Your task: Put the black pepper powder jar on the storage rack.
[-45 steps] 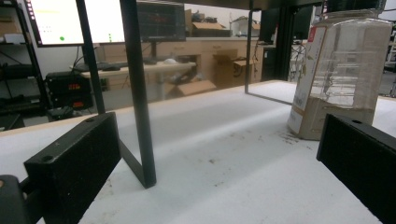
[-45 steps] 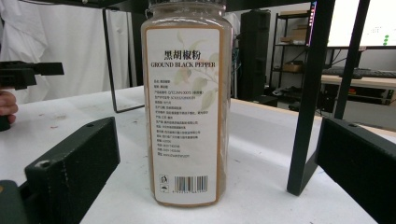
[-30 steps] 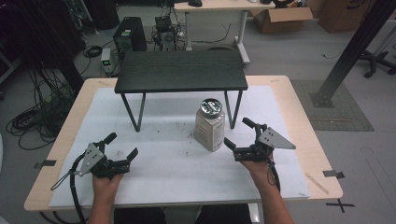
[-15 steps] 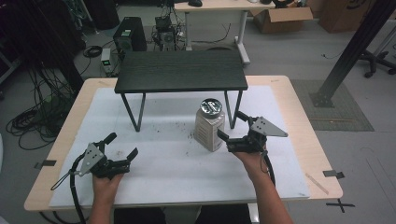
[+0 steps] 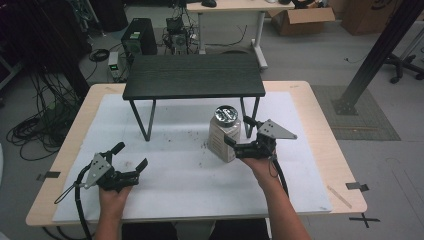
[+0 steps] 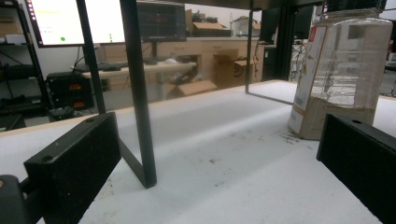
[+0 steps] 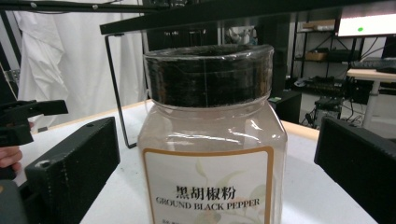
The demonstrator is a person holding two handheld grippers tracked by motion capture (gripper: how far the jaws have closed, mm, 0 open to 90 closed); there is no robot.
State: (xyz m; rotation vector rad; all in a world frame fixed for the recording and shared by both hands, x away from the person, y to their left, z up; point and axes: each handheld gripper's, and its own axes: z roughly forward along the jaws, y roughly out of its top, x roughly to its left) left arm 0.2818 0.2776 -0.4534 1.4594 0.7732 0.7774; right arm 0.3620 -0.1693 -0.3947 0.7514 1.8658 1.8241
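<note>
Two black two-jaw grippers are working over the white foam-covered table (image 5: 180,200), each held in one of the person's hands. The right gripper (image 5: 240,137) is reaching forward and leftward from an outstretched forearm, its jaws spread wide on either side of the clear plastic jar of ground black pepper with a black lid (image 5: 224,134), not yet pressing it; in the right gripper view the jar (image 7: 210,149) is standing upright between the two open jaws. The jar is resting on the table just in front of the right-hand legs of the small black wooden-topped stand (image 5: 194,76). The left gripper (image 5: 131,158) is sitting low near the table's near-left edge, wrist level, jaws splayed apart and holding nothing, well apart from the jar.
</note>
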